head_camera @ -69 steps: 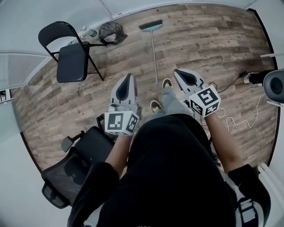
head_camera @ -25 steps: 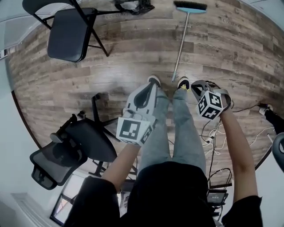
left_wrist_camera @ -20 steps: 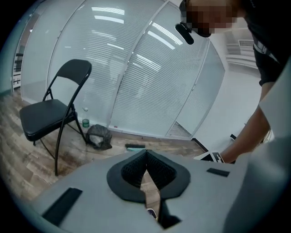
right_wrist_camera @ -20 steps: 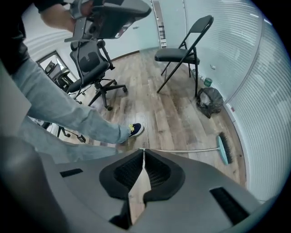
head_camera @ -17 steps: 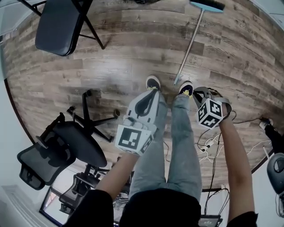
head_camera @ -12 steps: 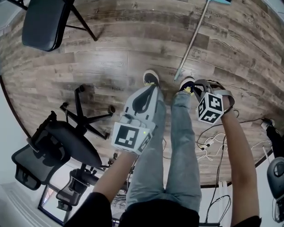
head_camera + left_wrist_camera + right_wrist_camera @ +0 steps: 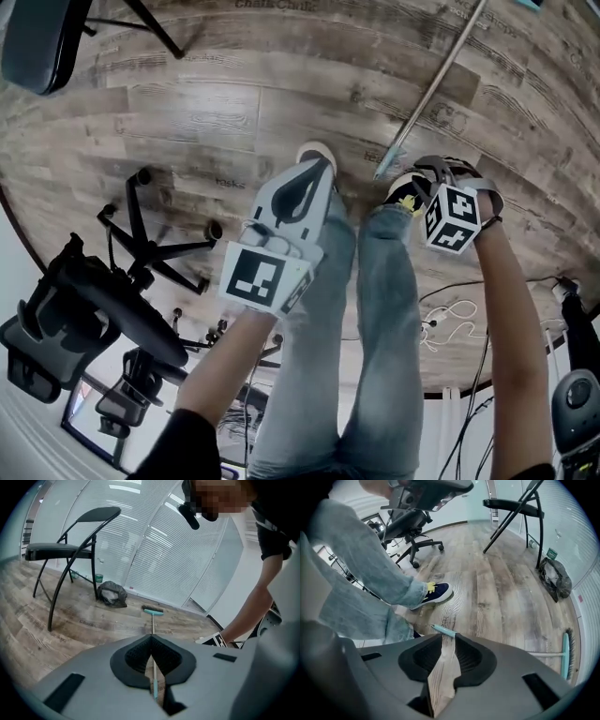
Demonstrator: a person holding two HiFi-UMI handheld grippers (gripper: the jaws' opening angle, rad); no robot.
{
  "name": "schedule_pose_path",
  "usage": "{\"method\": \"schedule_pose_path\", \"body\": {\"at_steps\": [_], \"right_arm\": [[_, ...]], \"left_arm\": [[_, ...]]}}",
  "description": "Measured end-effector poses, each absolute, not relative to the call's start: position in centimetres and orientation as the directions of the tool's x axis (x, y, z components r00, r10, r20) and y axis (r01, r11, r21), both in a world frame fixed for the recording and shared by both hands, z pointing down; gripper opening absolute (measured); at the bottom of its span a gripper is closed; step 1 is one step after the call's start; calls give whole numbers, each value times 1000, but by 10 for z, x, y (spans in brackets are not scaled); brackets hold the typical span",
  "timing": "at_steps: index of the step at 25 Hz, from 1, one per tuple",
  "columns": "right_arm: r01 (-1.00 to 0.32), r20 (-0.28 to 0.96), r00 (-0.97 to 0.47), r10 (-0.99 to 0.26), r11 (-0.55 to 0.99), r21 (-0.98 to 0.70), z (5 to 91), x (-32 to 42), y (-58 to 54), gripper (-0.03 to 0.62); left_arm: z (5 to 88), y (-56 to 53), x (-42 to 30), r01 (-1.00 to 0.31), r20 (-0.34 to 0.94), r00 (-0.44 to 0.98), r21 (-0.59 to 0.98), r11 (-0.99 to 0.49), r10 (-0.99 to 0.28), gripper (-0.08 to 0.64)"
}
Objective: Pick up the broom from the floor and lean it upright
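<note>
The broom lies flat on the wood floor, its metal handle (image 7: 433, 92) running down from the top right to a teal tip (image 7: 380, 172) by my shoes. In the left gripper view its teal head (image 7: 153, 611) lies far ahead. My left gripper (image 7: 314, 169) (image 7: 151, 638) is shut and empty, low over the floor, pointing along the handle. My right gripper (image 7: 429, 172) (image 7: 448, 637) points steeply down right of the tip. Its jaws are opening, with nothing between them; the teal tip (image 7: 443, 631) lies just past the fingertips.
A black folding chair (image 7: 70, 550) and a dark bag (image 7: 111, 594) stand near the far glass wall. An office chair (image 7: 84, 300) is at my left. Cables (image 7: 450, 319) trail behind my right side. My shoes (image 7: 436, 592) flank the handle's tip.
Both grippers have dropped toward the floor as the person bent over. The right jaws have parted from shut. The handle's tip now lies close to the right gripper.
</note>
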State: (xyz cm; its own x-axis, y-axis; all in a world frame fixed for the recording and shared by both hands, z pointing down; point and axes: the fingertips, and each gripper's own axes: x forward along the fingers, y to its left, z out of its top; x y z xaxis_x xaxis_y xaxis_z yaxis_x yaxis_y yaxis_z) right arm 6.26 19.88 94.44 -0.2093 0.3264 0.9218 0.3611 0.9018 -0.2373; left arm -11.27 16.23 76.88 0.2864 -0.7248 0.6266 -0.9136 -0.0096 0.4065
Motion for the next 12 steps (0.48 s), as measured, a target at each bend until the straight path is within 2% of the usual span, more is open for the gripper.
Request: {"method": "schedule_pose_path", "body": {"at_steps": [6, 9, 12], "right_arm": [[477, 923, -147, 355, 843, -248, 1029, 70, 216, 112], [479, 915, -162, 368, 841, -254, 1056, 63, 222, 117], [554, 921, -144, 363, 801, -229, 1075, 60, 225, 126]], "left_arm": [[843, 165, -120, -916, 631, 291, 401, -19, -719, 20], [871, 169, -128, -915, 636, 282, 404, -1, -719, 20], [893, 171, -128, -908, 639, 281, 419, 17, -716, 20]]}}
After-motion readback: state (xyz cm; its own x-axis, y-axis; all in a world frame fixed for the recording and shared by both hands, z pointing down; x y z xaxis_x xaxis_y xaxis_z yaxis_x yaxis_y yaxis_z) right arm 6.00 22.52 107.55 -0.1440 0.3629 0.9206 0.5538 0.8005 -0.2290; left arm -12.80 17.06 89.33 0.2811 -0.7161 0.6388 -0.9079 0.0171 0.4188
